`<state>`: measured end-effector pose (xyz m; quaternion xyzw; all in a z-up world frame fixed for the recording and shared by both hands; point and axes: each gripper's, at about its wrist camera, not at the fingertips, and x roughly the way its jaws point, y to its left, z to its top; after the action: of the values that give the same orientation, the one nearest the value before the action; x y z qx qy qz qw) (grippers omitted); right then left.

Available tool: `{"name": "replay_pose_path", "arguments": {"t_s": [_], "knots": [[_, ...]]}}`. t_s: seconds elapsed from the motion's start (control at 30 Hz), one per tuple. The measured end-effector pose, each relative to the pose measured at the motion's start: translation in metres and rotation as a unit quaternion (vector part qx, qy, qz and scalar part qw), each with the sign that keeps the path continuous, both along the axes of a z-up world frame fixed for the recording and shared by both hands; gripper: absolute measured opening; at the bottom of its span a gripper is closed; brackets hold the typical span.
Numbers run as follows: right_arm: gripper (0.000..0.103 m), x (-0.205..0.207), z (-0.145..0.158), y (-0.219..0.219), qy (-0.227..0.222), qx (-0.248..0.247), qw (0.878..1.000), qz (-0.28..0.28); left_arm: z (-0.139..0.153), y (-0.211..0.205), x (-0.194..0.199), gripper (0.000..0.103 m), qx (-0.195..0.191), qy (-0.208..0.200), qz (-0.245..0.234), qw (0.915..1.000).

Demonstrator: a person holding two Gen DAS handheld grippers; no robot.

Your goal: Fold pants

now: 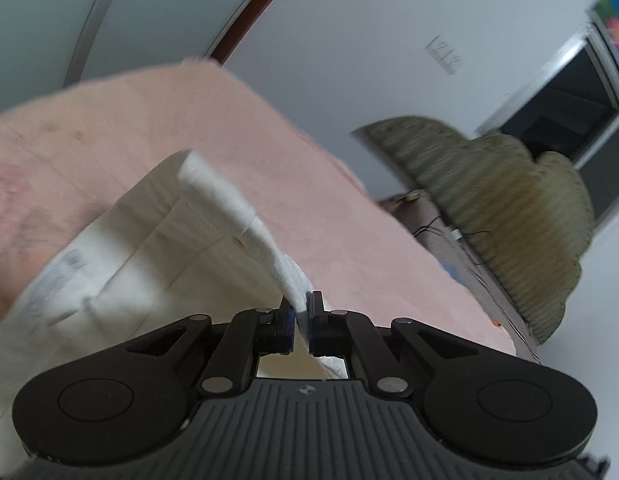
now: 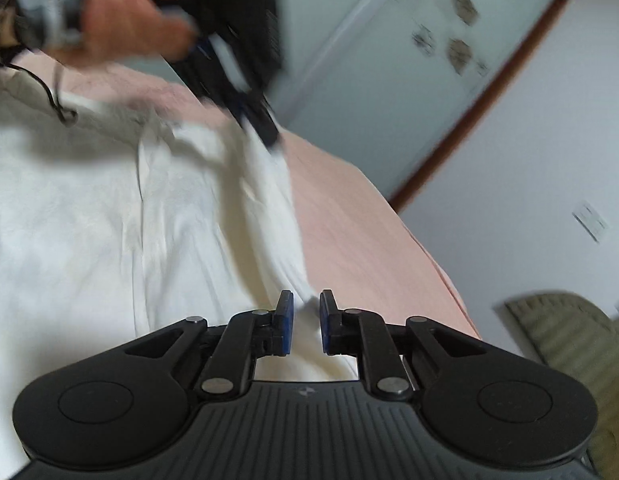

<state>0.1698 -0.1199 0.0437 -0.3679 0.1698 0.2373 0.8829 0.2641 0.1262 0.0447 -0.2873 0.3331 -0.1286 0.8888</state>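
The pants (image 1: 157, 240) are cream-white, creased and partly doubled over, and they lie on a pink bed cover (image 1: 269, 152), which serves as the landmark here. No container shows in either view.

In the left wrist view, the left gripper (image 1: 303, 316) has its jaws pressed nearly together on a thick white edge of the pants; that edge rises off the pink cover as a taut ridge running away from the fingertips. A printed label sits on the fabric toward the left, blurred beyond reading.

In the right wrist view, the right gripper (image 2: 306, 312) has its jaws narrow, with a fold of the pants (image 2: 109, 220) pinched between the blue pads. The rest of the cloth spreads left over the cover. Farther along the same lifted edge, a hand (image 2: 125, 28) holds the other gripper, blurred. A ribbed olive cushion (image 1: 509, 208) lies past the cover's edge.
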Motion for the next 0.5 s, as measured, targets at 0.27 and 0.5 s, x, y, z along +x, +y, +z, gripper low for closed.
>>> {"name": "replay_pose_path", "arguments": {"t_s": [0.27, 0.5], "knots": [[0.017, -0.026, -0.006, -0.034, 0.005, -0.034, 0.998, -0.060, -0.006, 0.007, -0.071, 0.005, -0.012, -0.021, 0.002, 0.9997], [0.007, -0.024, -0.021, -0.024, 0.019, -0.094, 0.993, -0.070, -0.008, 0.014, -0.097, 0.005, -0.014, -0.034, 0.014, 0.9992]]}}
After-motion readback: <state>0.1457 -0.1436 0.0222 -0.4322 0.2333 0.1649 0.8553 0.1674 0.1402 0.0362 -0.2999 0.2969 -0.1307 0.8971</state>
